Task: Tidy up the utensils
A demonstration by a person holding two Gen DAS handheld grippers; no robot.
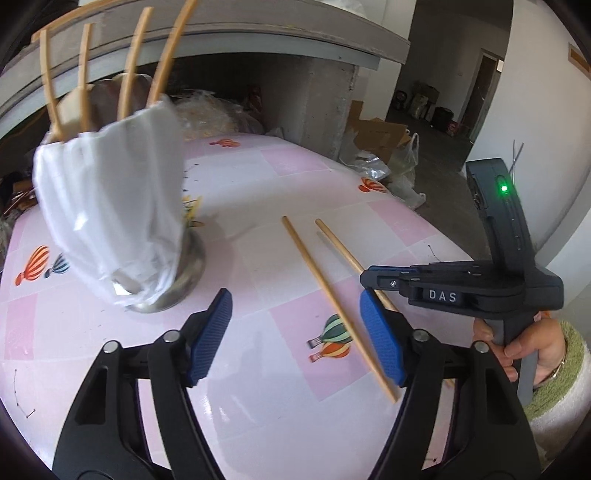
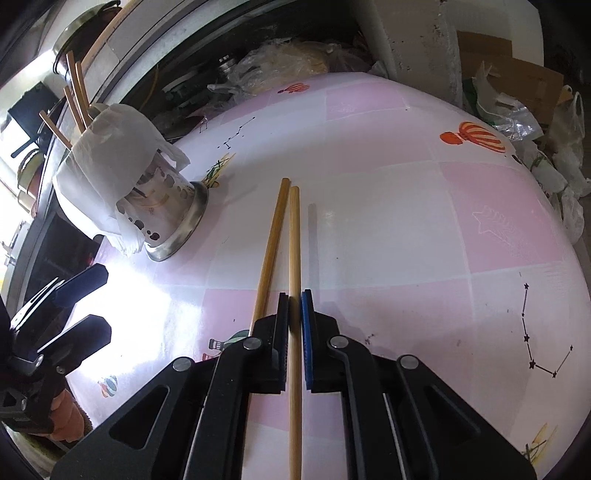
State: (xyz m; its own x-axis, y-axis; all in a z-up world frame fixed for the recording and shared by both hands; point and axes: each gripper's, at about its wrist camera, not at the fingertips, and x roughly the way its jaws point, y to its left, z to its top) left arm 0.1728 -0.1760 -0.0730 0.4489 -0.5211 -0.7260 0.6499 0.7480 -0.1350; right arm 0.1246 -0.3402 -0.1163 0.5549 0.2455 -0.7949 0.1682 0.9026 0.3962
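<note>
Two wooden chopsticks lie on the pink checked tablecloth [image 1: 295,192]. My right gripper [image 2: 294,325] is shut on the right chopstick [image 2: 294,258]; the other chopstick [image 2: 271,251] lies just left of it on the cloth. In the left wrist view the right gripper [image 1: 369,291] sits over the far chopstick [image 1: 340,245], with the near chopstick [image 1: 328,291] beside it. My left gripper [image 1: 295,332] is open and empty above the table. A metal utensil holder [image 2: 166,218] wrapped in a white plastic bag [image 1: 107,206] holds several chopsticks [image 1: 133,62] upright at the left.
A concrete counter [image 1: 258,33] overhangs the table's far side, with plastic bags and clutter [image 2: 288,55] beneath it. Cardboard and bags [image 1: 388,147] lie on the floor past the right edge. My left gripper [image 2: 85,306] shows at the left of the right wrist view.
</note>
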